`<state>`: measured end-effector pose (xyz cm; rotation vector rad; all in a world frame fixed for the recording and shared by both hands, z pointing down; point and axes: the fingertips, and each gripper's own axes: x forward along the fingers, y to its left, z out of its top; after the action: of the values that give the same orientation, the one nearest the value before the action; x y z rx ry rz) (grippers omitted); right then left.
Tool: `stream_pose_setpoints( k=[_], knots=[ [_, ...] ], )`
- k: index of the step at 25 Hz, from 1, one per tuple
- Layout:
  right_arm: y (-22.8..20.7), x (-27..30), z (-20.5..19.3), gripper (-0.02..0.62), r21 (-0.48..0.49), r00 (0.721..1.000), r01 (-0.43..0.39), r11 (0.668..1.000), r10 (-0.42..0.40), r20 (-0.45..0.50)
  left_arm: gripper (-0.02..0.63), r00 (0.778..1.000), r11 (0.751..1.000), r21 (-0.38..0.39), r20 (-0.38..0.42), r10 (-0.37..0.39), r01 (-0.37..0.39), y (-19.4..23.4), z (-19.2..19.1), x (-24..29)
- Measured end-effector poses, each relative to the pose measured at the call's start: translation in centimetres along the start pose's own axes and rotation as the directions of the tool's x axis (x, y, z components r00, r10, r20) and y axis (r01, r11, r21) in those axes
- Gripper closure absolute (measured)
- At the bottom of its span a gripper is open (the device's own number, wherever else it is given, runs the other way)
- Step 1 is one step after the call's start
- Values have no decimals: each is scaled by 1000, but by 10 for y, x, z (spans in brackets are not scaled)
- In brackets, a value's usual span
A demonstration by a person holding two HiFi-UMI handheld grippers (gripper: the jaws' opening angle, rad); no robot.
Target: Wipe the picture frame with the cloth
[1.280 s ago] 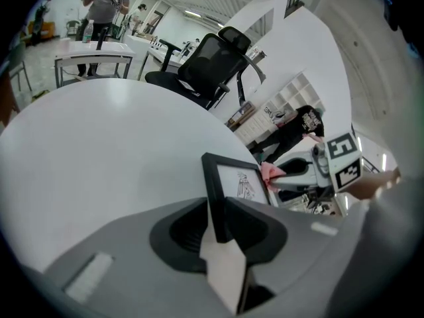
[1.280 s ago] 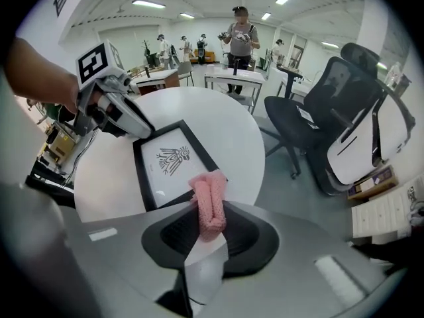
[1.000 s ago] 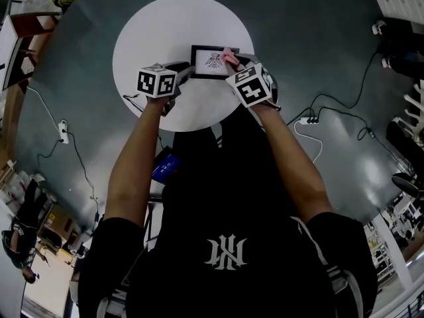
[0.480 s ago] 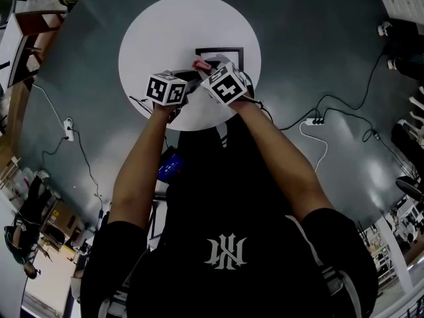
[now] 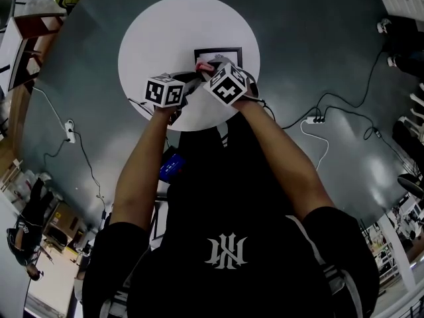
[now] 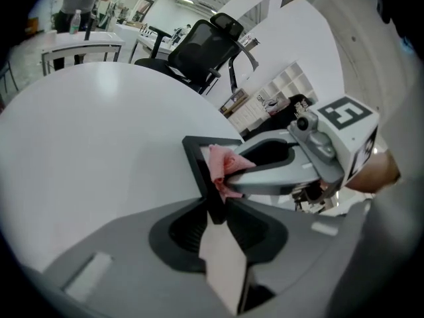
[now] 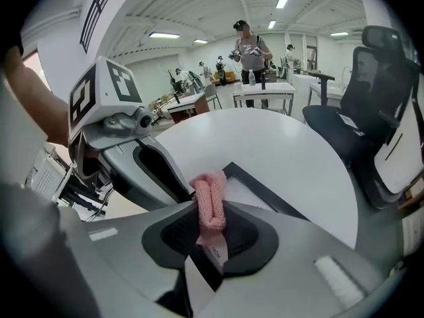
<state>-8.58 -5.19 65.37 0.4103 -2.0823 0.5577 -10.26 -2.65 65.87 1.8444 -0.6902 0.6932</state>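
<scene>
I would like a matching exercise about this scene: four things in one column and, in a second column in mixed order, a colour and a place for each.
1 cloth
2 picture frame
3 table
4 office chair

A white, round
B black, past the table's edge
C pink, gripped by the right tool
D black border, lying on the table

Pairs: 1-C, 2-D, 3-A, 4-B
</scene>
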Motion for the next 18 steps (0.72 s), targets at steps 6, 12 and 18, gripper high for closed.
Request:
stream_pose_setpoints(
  k=[6, 12, 18],
  knots=[
    [-19, -18, -18, 514, -33, 996, 70, 997, -72, -51, 517, 1000, 1000, -4, 6, 1, -1, -2, 2, -1],
    [-43, -37, -45, 514, -65, 981, 146, 987, -153, -115, 517, 1000, 1000, -5, 14, 2, -2, -2, 0, -3],
    [-47, -46, -54, 514, -143, 972, 167, 975, -188, -144, 518, 1000, 1000, -19, 13, 10, -9, -2, 0, -1]
  ],
)
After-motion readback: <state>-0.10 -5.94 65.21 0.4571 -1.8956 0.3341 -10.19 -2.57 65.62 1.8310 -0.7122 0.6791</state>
